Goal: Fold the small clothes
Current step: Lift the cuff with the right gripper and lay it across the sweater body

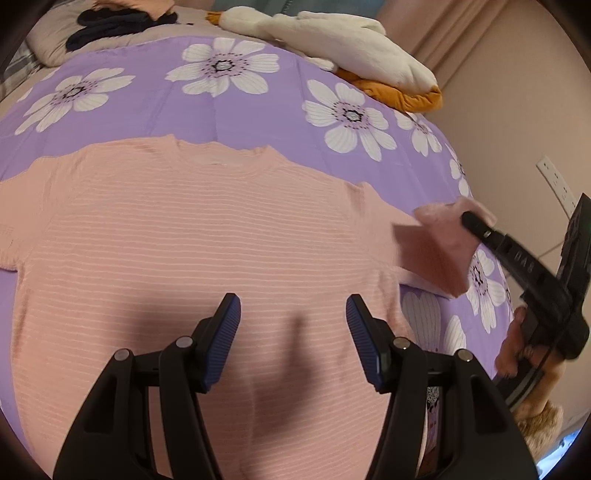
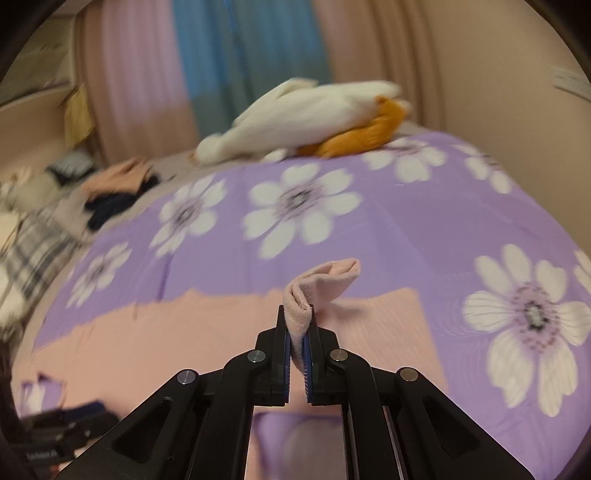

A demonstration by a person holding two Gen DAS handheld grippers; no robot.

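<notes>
A pink ribbed short-sleeved top (image 1: 207,236) lies flat on the purple flowered bedspread (image 1: 229,107), neck away from me. My left gripper (image 1: 293,306) is open and empty, hovering over the top's lower middle. My right gripper (image 2: 298,321) is shut on the top's right sleeve (image 2: 325,277) and holds it lifted off the bed. In the left wrist view the right gripper (image 1: 466,218) comes in from the right with the raised sleeve (image 1: 436,243) in it.
A white and orange plush duck (image 1: 332,40) lies at the far end of the bed. Dark and pink clothes (image 1: 118,18) are piled at the far left. A wall with a socket (image 1: 556,181) runs along the bed's right side.
</notes>
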